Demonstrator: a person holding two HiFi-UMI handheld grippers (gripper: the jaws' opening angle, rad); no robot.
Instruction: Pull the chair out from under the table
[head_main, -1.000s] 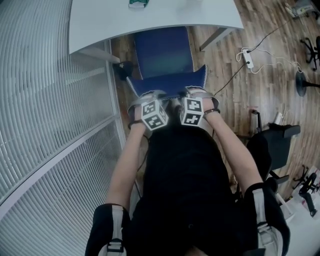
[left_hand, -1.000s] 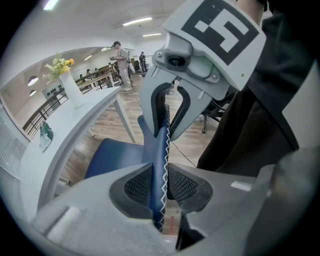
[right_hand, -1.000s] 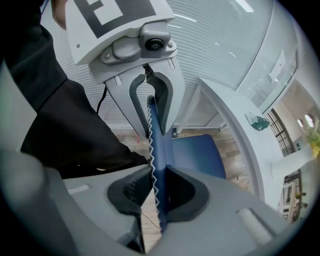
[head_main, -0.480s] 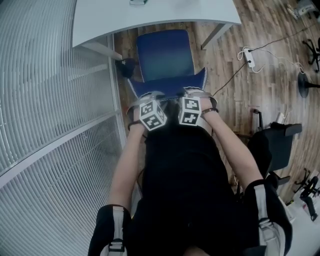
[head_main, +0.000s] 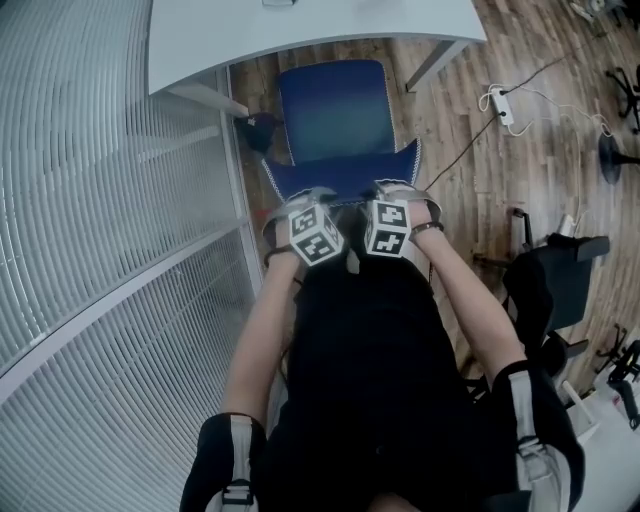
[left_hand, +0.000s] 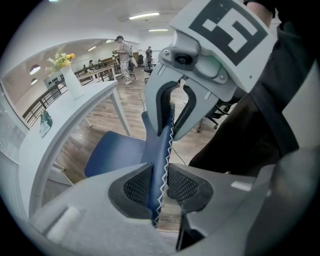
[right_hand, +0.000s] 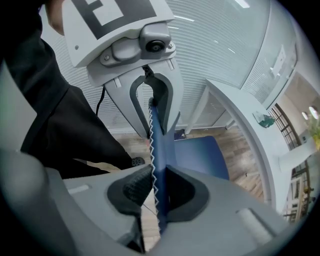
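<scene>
1. Worktop: white, across the top of the head view. A glass partition is at its left and wood floor at its right.
2. Chair: blue. We see nearly the whole seat just this side of the worktop's near edge, with its far rim close to that edge. The back faces our body.
3. Backrest: a thin top edge with white zigzag stitching. Both tools sit on it side by side, near the middle.
4. Left tool: jaws narrow, pads clamped on the backrest edge, and the fabric fills the gap.
5. Right tool: the same, jaws narrow and gripping the backrest edge from both faces.
6. Step in hand: we judge the pull is under way and well along, since the seat is mostly clear of the worktop.
7. Next move: we would draw both tools toward our body together, level and with even force, so the chair does not swing toward the partition. Our torso is right behind the backrest, so we would have to step back. The edge is thin and could slip, so the grip needs to be firm.
</scene>
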